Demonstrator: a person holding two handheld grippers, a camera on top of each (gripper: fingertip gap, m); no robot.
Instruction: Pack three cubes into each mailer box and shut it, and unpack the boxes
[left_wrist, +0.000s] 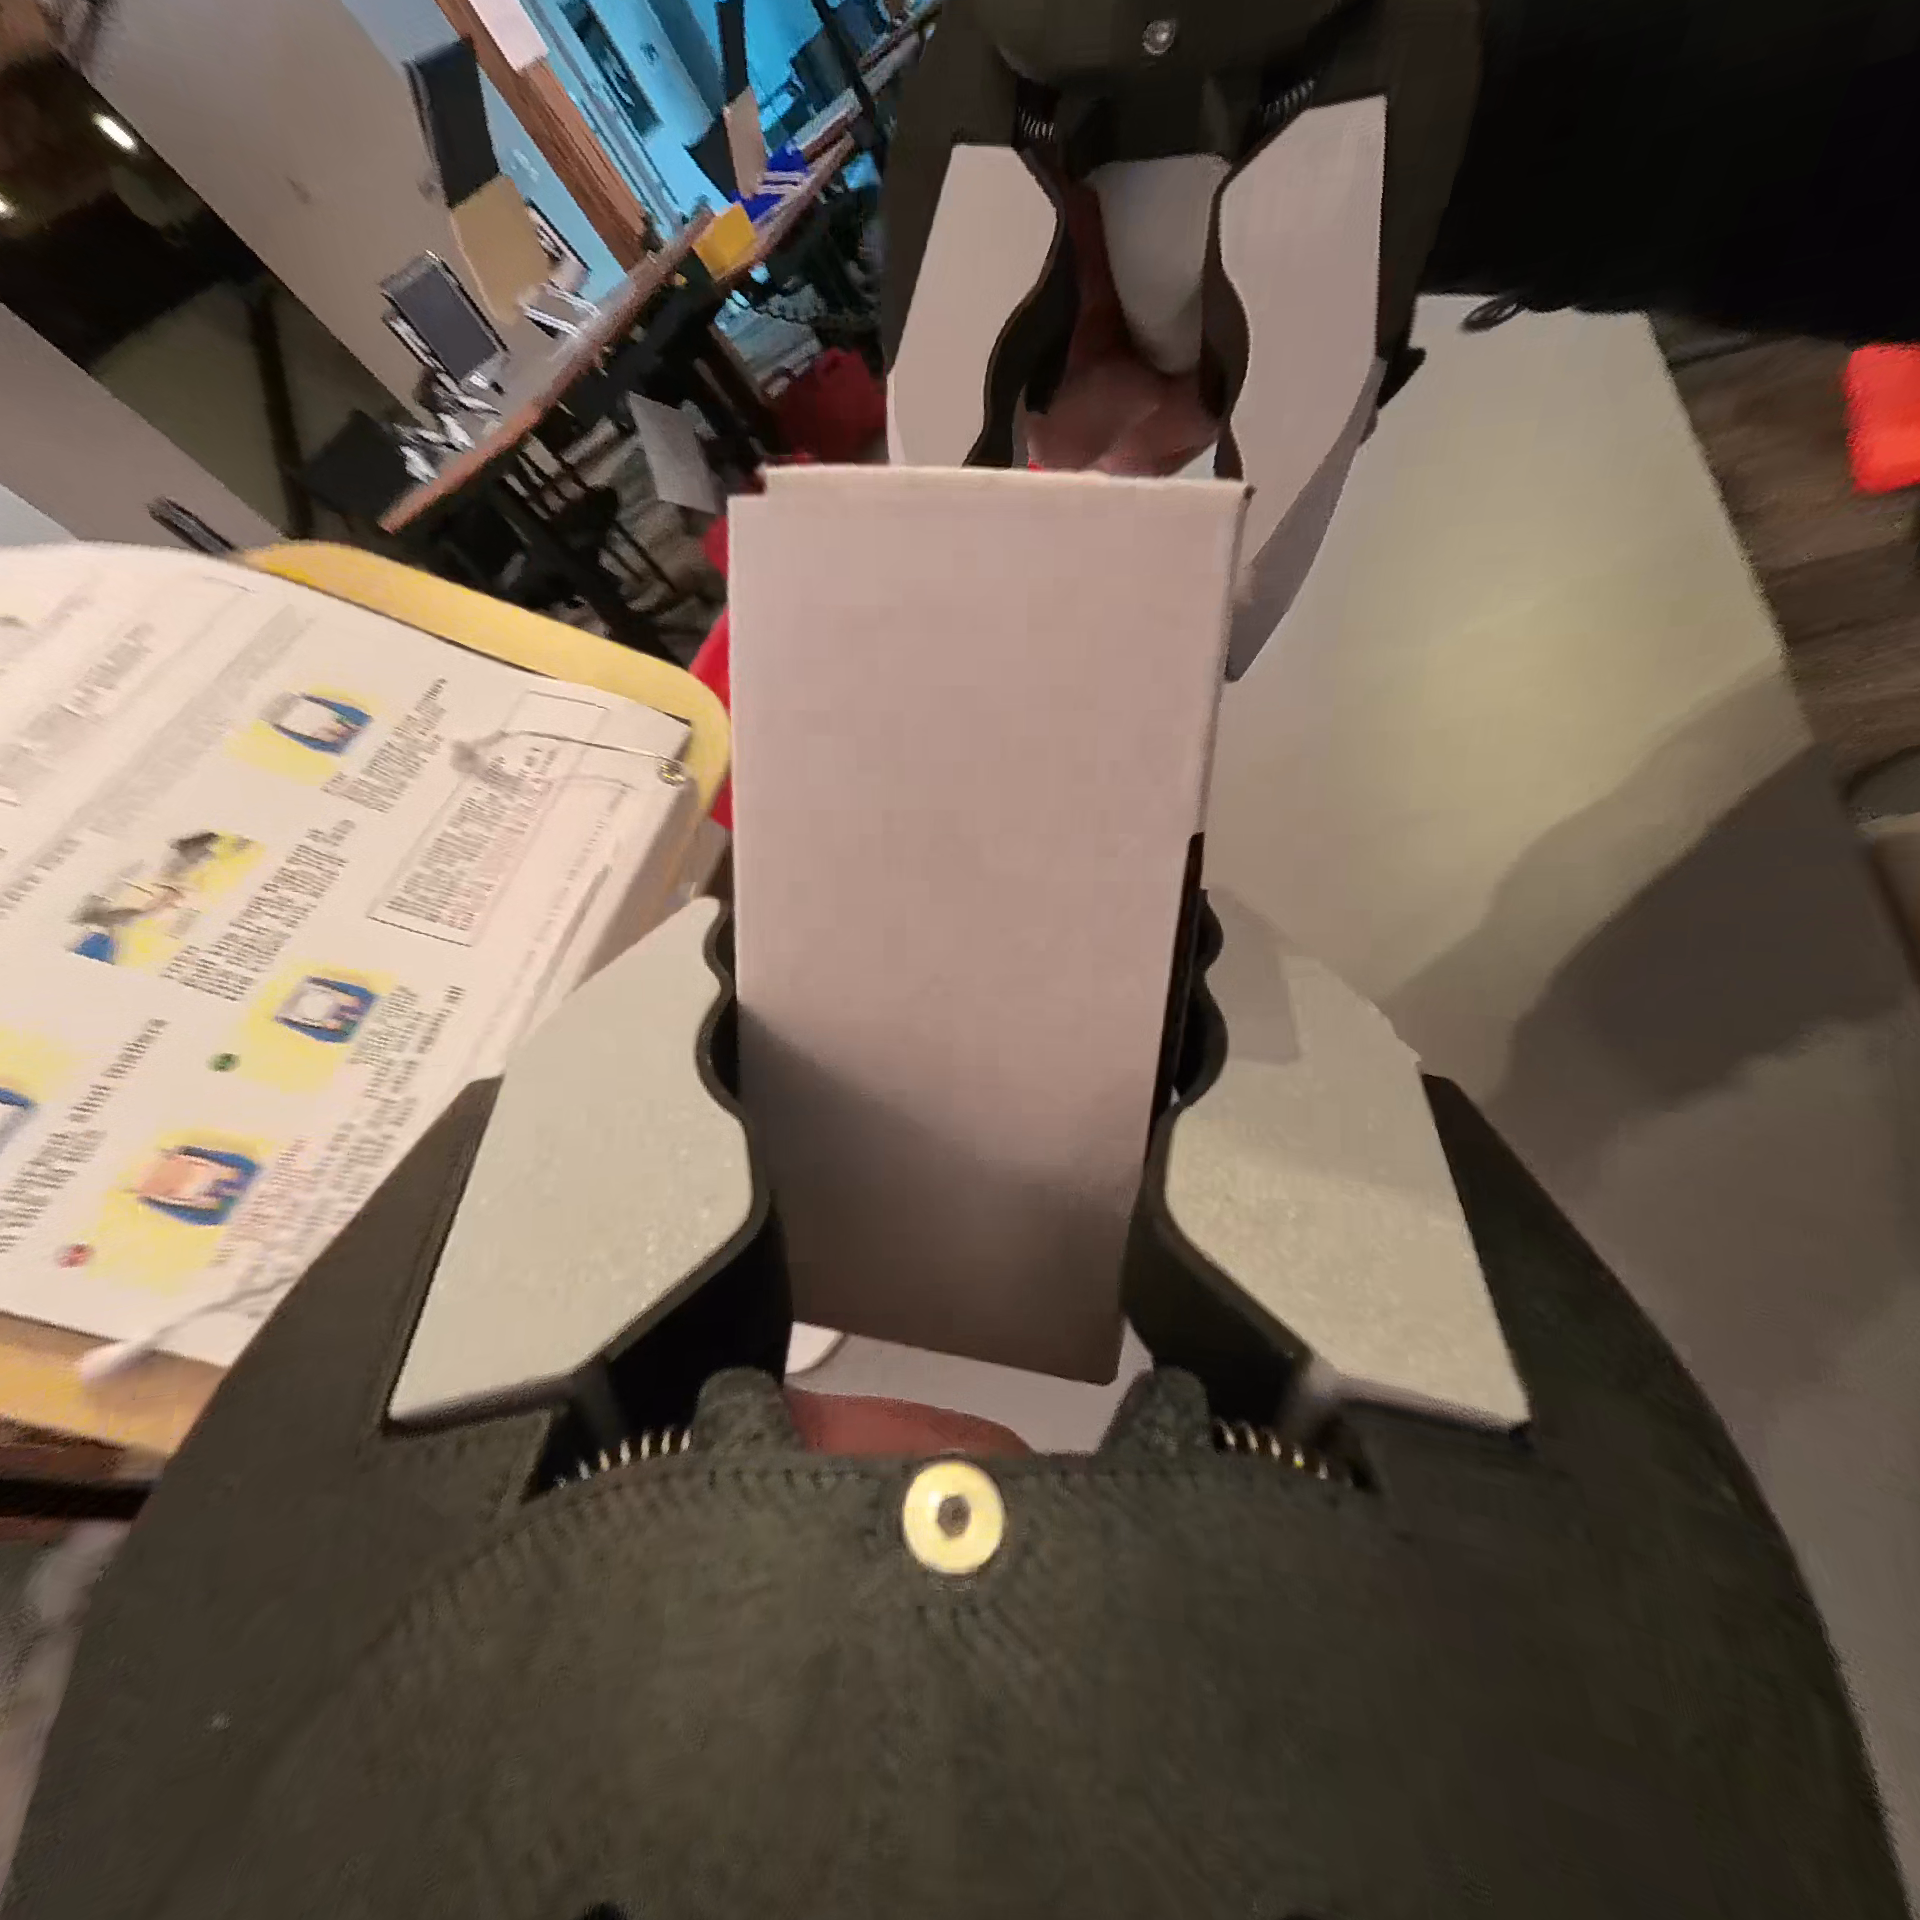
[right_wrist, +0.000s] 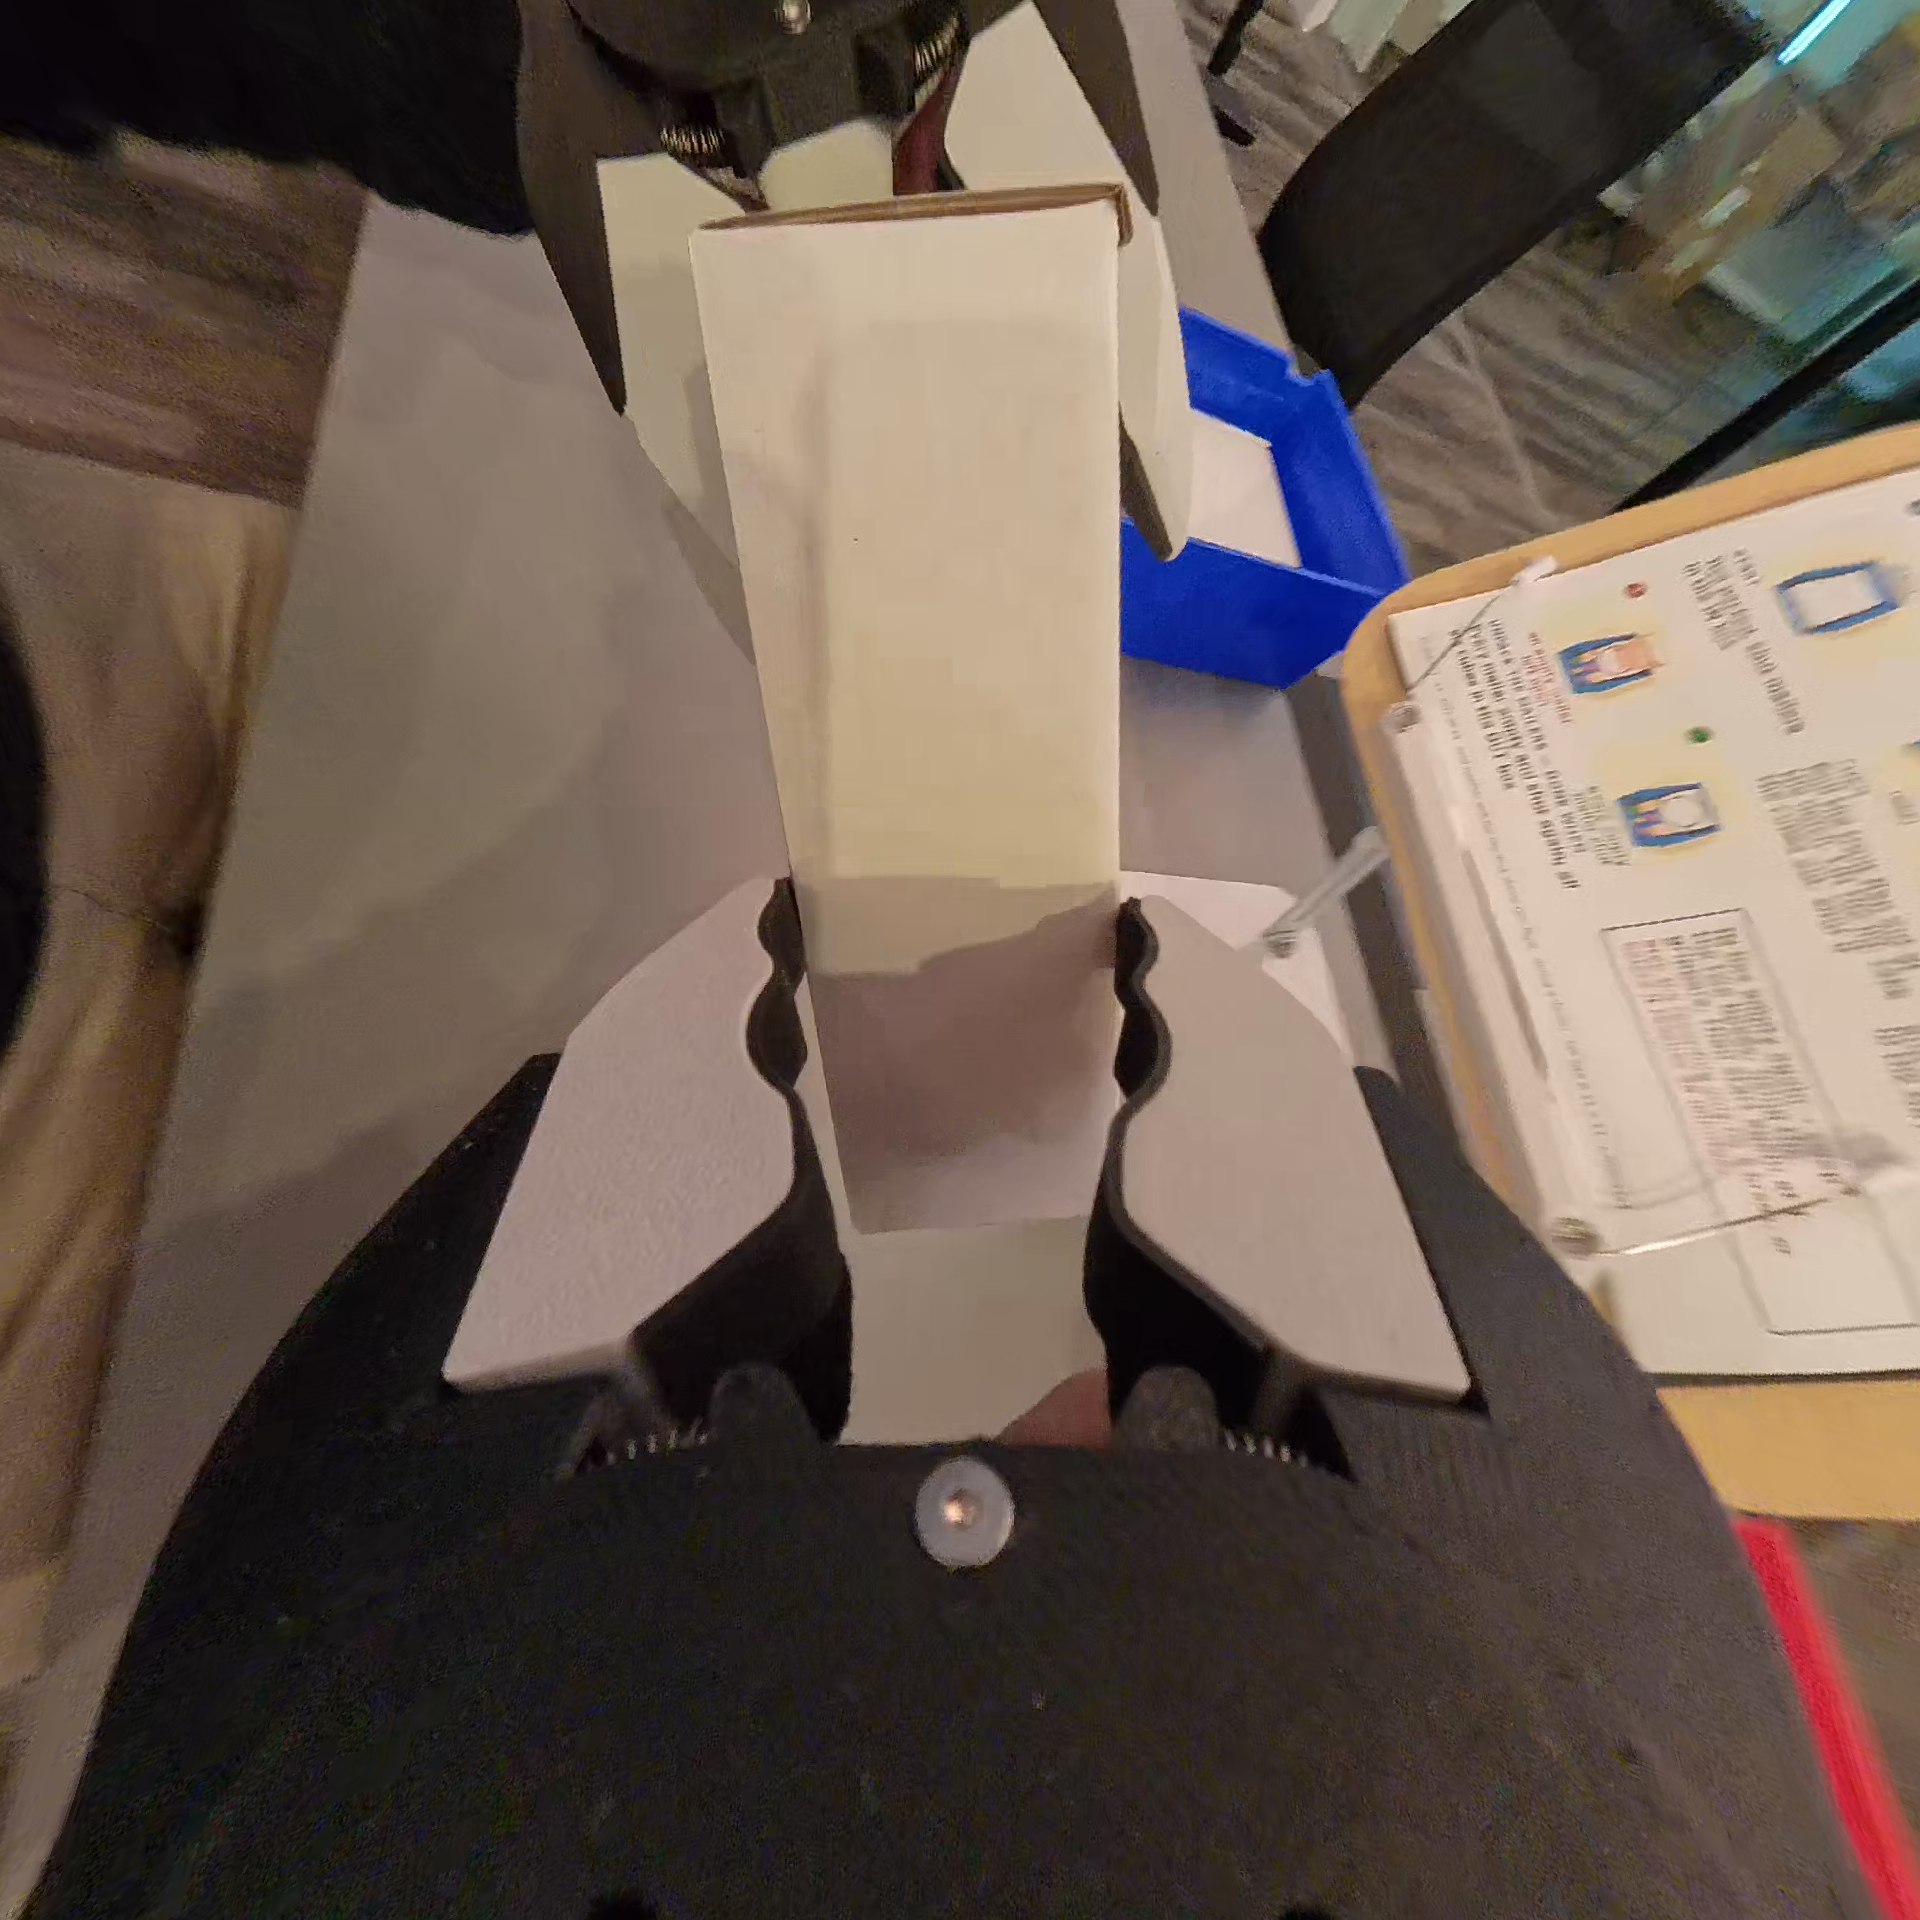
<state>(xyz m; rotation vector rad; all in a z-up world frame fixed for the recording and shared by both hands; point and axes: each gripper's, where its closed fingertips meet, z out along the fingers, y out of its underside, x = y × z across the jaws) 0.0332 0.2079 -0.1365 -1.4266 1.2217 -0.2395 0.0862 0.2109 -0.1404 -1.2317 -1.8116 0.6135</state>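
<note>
Mailer box (left_wrist: 966, 914), white and shut, is held above the grey worktop (left_wrist: 1507, 727) between both grippers: the left gripper (left_wrist: 961, 997) clamps one end, the right gripper (right_wrist: 956, 997) clamps the opposite end. A blue bin (right_wrist: 1247, 613) sits at the worktop's edge, near a printed instruction sheet (right_wrist: 1683, 935) on a wooden board
</note>
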